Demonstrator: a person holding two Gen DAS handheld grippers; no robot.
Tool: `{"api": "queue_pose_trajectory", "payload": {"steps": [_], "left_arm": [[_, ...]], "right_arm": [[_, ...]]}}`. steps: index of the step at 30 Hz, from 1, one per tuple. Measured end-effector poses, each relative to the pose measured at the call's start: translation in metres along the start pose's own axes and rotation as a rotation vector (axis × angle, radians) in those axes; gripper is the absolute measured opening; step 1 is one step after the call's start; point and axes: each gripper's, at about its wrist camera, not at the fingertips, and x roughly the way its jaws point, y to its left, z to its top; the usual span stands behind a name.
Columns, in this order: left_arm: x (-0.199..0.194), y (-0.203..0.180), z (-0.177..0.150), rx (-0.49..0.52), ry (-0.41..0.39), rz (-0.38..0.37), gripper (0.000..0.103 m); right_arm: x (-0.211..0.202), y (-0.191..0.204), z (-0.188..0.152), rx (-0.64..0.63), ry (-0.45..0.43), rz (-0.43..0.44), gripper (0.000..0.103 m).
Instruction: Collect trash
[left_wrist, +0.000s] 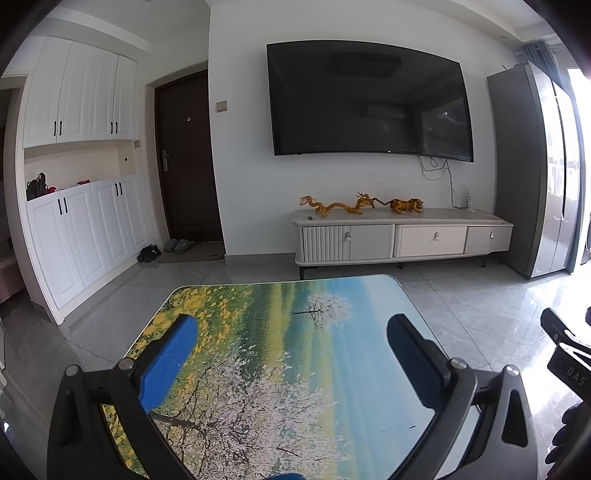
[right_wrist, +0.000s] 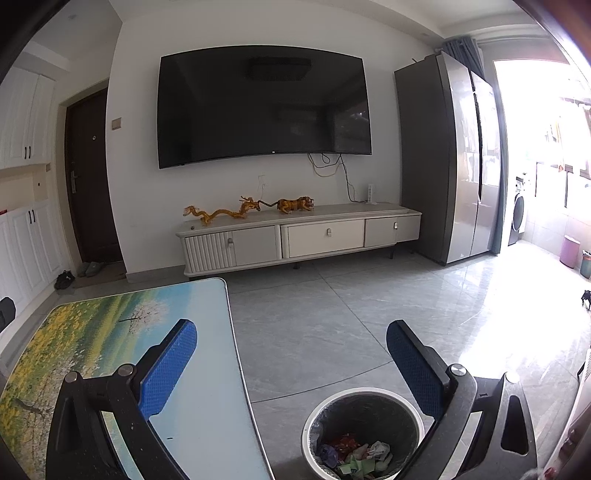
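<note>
Trash is not on the landscape-printed table top (left_wrist: 280, 354) in my left view; my left gripper (left_wrist: 291, 365) gapes wide, holding nothing. In my right view, crumpled red, green and white wrappers (right_wrist: 356, 456) fill the black-lined white round bin (right_wrist: 364, 395) at six o'clock; right gripper (right_wrist: 291, 365) wide, holding nothing.

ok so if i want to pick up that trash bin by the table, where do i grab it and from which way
Probably the white rim of the trash bin, coming straight down from above. It stands upright and open on the floor beside the table, so one finger can go inside the wall and one outside. The side away from the table looks freer. The right gripper is open above it already.
</note>
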Motion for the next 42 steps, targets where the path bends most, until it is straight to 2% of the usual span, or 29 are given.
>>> {"api": "queue_pose_trajectory", "payload": {"steps": [42], "left_arm": [[-0.0012,-0.0043,-0.0046,-0.017,0.019,-0.037,0.103]], "right_arm": [[0.0007,0.0015,-0.0019,-0.003,0.003,-0.018,0.103]]}}
